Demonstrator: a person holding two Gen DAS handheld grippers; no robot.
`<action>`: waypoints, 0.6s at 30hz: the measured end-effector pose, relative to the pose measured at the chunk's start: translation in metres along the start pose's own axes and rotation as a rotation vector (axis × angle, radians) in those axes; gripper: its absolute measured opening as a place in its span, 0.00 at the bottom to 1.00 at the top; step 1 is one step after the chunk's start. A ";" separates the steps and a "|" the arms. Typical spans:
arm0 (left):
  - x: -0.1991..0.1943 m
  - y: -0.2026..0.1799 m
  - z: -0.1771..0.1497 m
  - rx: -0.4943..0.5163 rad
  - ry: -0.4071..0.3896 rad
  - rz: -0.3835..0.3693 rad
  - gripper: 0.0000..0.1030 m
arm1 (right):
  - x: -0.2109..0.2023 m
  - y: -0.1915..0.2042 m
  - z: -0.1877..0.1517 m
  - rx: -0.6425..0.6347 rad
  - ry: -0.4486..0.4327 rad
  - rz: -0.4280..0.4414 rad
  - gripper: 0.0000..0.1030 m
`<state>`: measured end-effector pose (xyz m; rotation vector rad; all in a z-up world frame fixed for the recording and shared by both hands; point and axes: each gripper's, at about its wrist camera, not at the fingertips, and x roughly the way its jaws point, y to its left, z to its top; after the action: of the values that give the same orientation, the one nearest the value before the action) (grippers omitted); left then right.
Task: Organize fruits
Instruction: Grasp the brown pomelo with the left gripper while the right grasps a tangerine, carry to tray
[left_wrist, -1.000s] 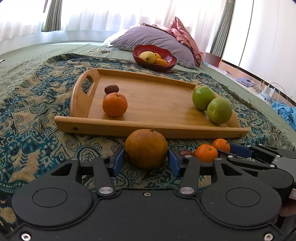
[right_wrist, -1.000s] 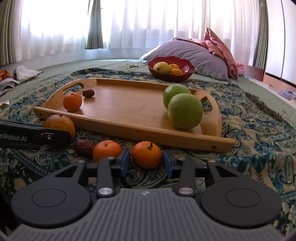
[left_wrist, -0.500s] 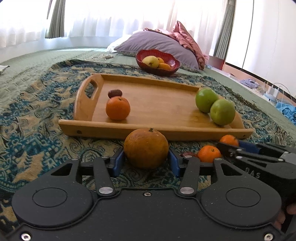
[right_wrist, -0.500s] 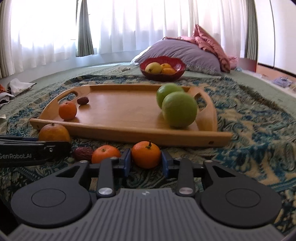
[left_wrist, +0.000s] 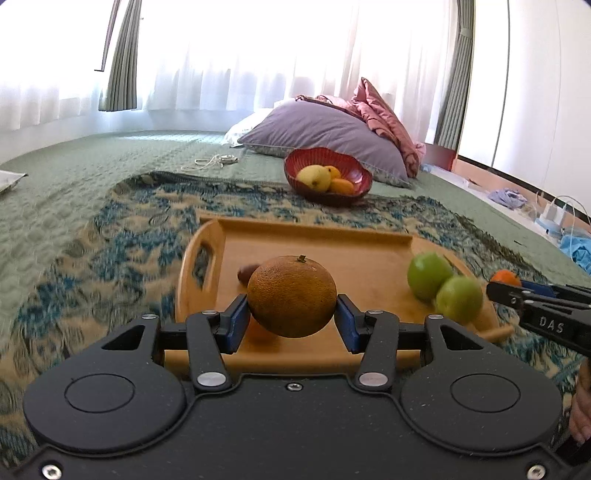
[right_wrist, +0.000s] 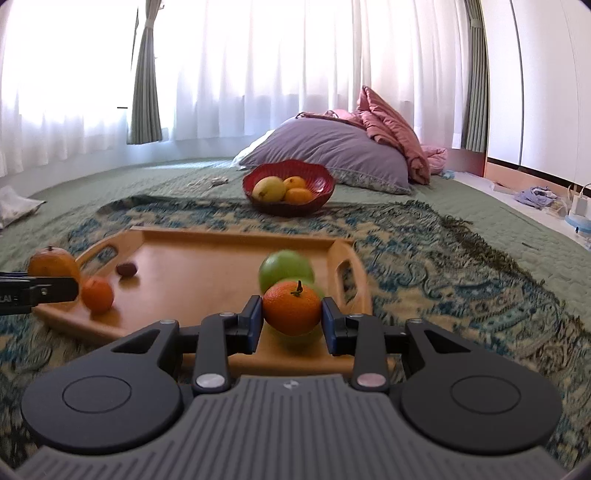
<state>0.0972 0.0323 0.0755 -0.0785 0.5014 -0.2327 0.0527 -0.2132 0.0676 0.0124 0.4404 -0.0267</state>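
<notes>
- My left gripper (left_wrist: 291, 319) holds the large orange (left_wrist: 291, 295) between its pads, above the near left part of the wooden tray (left_wrist: 317, 240).
- My right gripper (right_wrist: 291, 323) holds a mandarin (right_wrist: 291, 307) above the tray's near right part, in front of the two apples (right_wrist: 286, 269).
- On the tray's left side lie a second mandarin (right_wrist: 96, 293) and, behind it, a date (right_wrist: 126, 268).
- The apples sit together on the tray's right side, touching.
- The tray rests on a patterned blanket (right_wrist: 443, 251).
- Behind the tray stands a bowl (right_wrist: 288, 186) with fruit in it; a pillow (right_wrist: 332, 147) lies behind the bowl.
</notes>
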 end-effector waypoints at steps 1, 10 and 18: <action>0.003 0.002 0.006 -0.001 0.000 -0.001 0.46 | 0.003 -0.002 0.006 -0.001 -0.002 -0.002 0.37; 0.050 0.013 0.053 0.017 0.024 0.010 0.46 | 0.054 -0.019 0.059 -0.005 0.067 0.012 0.37; 0.111 0.030 0.080 -0.017 0.126 0.003 0.46 | 0.125 -0.029 0.092 0.049 0.243 0.060 0.37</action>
<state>0.2370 0.0366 0.0898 -0.0796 0.6288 -0.2315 0.2044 -0.2463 0.0967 0.0782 0.6820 0.0235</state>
